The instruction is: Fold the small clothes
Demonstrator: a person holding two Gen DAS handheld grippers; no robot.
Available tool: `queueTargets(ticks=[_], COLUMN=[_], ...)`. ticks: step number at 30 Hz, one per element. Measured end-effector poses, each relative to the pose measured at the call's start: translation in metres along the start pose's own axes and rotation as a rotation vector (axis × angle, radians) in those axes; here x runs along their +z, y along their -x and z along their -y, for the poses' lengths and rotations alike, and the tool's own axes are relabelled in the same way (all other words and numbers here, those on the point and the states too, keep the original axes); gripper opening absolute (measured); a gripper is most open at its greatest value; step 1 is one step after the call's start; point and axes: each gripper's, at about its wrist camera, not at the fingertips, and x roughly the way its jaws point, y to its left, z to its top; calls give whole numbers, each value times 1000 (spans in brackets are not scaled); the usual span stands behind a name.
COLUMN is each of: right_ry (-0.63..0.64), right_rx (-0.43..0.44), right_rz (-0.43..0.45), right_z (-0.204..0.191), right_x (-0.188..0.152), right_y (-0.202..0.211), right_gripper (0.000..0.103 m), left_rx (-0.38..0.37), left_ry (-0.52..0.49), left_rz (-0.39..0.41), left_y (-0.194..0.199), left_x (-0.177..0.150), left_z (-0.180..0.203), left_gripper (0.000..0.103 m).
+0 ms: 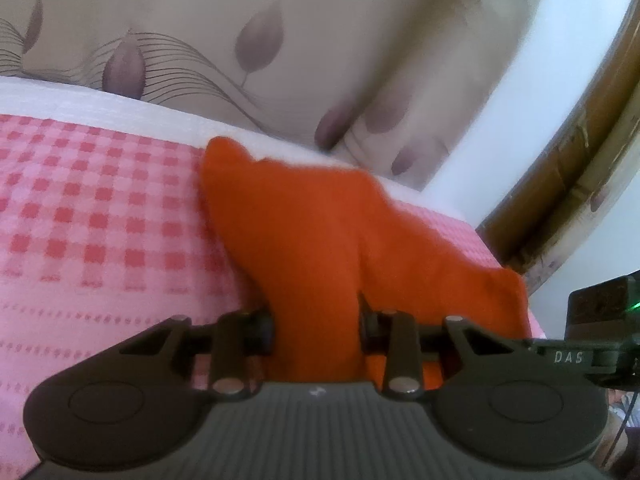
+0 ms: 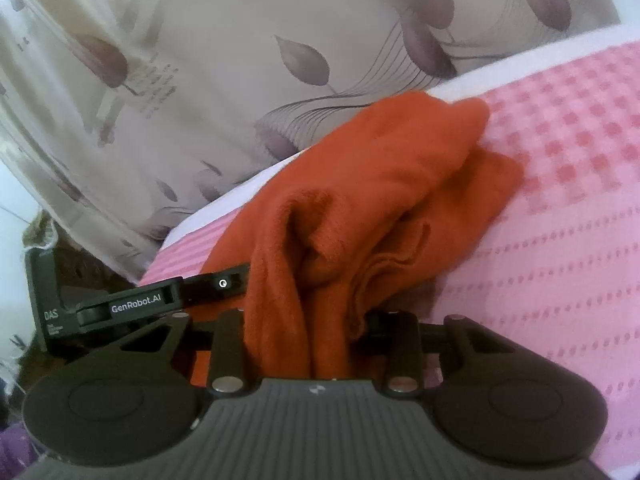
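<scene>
A: Nearest item: left gripper (image 1: 316, 320), jaws clenched on a bunched fold of the orange garment (image 1: 320, 232). Fabric fills the gap between the pads.

B: Right gripper (image 2: 304, 320), same entry: closed on a thick gathered edge of the garment, cloth hanging in folds from the grip. Left gripper's body sits just beside that edge.

A: Garment, location: lying on the pink checked bedspread (image 1: 100, 220), near end raised in both grips, far end reaching the spread's white border.

B: Handling, as judged: light, soft, fleecy, limp; sags and bunches, unlikely to slip. Best held at edges or corners, not mid-cloth.

A: Beyond the garment: leaf-patterned curtain (image 1: 248, 40), wooden frame (image 1: 560, 184).
</scene>
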Motion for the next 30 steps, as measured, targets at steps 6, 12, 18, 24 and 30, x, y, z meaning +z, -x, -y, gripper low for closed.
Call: queueTargets(ticks=[6,12,18,24,30], right_ry=[-21,-16,-10,33,42], right_rx=[54,106,133,78,18], right_rz=[-2,-20,-62,-99,-43], right_z=[-30,-64,-88,-100,-100], right_x=[-29,-68,-113,-153,-180], right_y=[22,39,50,54,70], right_gripper=[39,39,39,39,53], left_rx=[5,30,80,118,292], left_ry=[-1,1,-21,-24,-152], left_rz=[2,4,15,25,107], left_y=[50,104,151,173,180], left_x=[-20,-47,-91,-136,-160], left_z=[10,12,12,9,23], left_gripper=[34,34,34,34,89])
